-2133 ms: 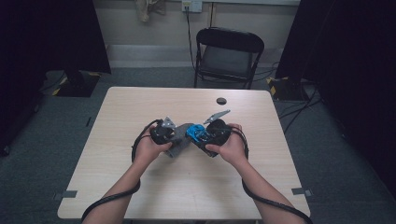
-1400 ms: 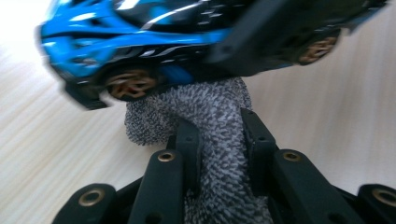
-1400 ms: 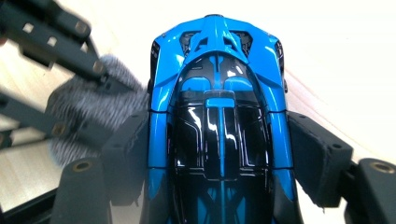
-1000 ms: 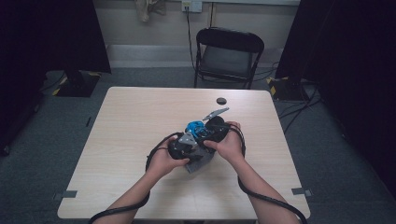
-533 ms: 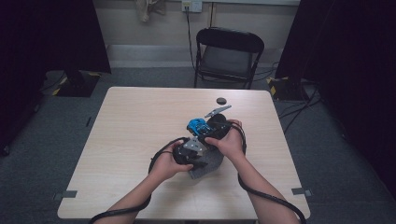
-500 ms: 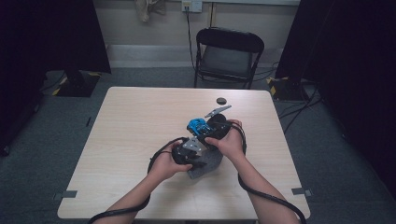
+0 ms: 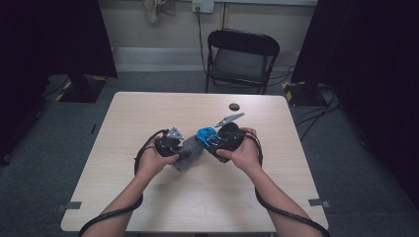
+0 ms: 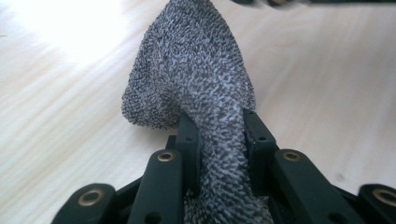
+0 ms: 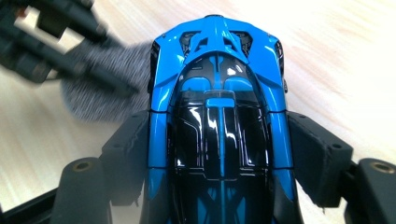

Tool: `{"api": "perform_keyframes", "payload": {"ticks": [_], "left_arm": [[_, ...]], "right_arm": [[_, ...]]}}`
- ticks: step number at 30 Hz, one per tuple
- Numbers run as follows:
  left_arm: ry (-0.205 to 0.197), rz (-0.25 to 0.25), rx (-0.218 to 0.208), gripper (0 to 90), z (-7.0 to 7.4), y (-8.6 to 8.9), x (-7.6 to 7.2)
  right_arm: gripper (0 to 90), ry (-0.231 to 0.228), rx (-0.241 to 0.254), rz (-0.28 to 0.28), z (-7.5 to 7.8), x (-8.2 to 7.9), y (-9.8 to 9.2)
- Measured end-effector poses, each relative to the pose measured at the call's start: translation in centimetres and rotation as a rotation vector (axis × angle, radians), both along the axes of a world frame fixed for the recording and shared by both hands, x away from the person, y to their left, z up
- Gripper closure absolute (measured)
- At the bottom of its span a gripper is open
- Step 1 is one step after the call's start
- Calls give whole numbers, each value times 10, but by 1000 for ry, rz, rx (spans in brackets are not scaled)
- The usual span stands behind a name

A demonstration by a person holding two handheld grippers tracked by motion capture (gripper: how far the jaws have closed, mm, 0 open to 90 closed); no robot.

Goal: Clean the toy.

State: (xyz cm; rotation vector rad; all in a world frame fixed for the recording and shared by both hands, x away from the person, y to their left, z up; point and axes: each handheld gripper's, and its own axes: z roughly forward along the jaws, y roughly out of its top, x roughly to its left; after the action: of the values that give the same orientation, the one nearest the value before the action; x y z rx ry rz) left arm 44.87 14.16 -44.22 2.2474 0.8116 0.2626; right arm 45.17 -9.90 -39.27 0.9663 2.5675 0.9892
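Black grippers with brass-ringed screw holes on the fingers (image 8: 188, 140), grey three-cornered plates, trailing black cables.

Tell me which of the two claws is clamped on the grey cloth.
The left claw: its jaws pinch the grey knitted cloth, bunched between them. The right claw grips the blue toy car by its sides instead.

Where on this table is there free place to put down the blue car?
Bare wood lies along the table's far left part, beyond the left tongs, and across the near strip between the forearms. The right side past the right tongs is bare too. It is crowded in the middle, around the grey cloth and blue car, and near the small black disc.
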Motion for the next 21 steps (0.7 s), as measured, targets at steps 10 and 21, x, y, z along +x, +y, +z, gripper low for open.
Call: {"api": "perform_keyframes", "payload": {"ticks": [10,21], "left_arm": [[-6,21,-19,725,4,1,9],[-37,-56,-44,725,9,-27,6]], "right_arm": [[286,2,2,3,0,-9,-7],[286,9,-5,6,-3,-12,-4]]}}
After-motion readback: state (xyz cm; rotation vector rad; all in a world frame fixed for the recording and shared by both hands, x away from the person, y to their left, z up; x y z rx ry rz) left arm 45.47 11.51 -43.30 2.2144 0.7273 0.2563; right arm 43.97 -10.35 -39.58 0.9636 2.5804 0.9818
